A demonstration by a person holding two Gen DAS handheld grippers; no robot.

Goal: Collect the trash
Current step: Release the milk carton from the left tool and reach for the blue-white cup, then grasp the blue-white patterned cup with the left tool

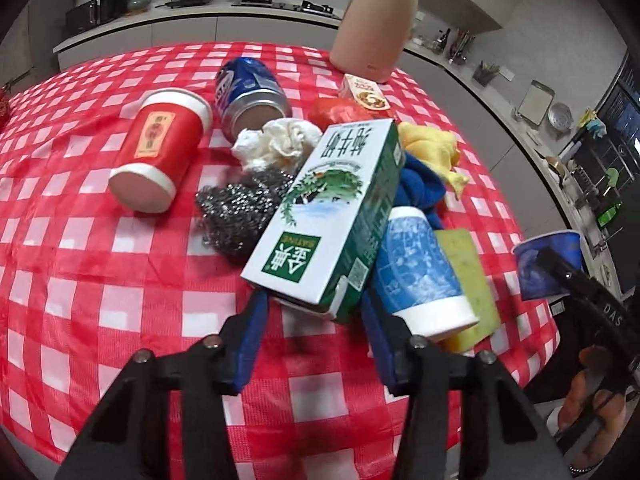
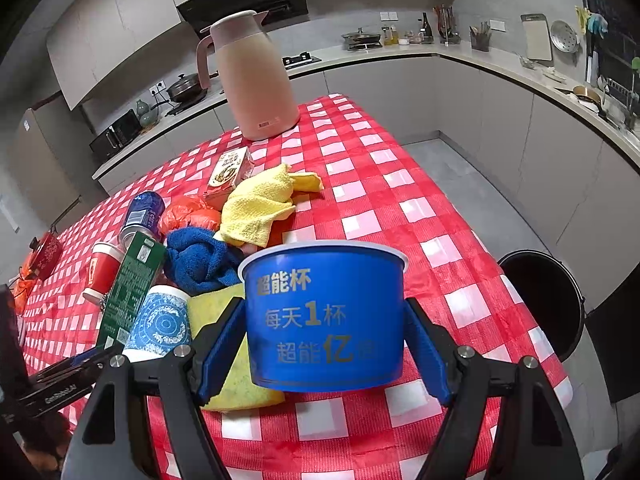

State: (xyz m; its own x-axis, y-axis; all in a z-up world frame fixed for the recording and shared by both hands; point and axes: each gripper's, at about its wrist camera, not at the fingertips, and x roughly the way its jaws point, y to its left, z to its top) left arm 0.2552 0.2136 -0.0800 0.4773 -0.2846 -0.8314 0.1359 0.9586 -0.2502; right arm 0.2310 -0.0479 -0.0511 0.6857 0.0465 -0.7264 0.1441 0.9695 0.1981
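Note:
My left gripper (image 1: 314, 306) is shut on the near end of a green and white milk carton (image 1: 328, 216), which tilts up over the pile. My right gripper (image 2: 324, 324) is shut on a blue paper bowl (image 2: 324, 316) and holds it above the table's right side; the bowl also shows in the left wrist view (image 1: 546, 264). A black trash bin (image 2: 544, 300) stands on the floor to the right of the table. On the cloth lie a red cup (image 1: 158, 152), a blue can (image 1: 250, 92), crumpled white tissue (image 1: 276, 142) and a blue patterned cup (image 1: 424, 272).
The red checked table (image 1: 80, 260) also holds a steel scourer (image 1: 236, 212), blue cloth (image 2: 200, 256), yellow cloth (image 2: 260, 204), yellow sponge (image 1: 472, 280), orange bag (image 2: 188, 214), small box (image 2: 228, 172) and a pink kettle (image 2: 252, 76). Kitchen counters run behind.

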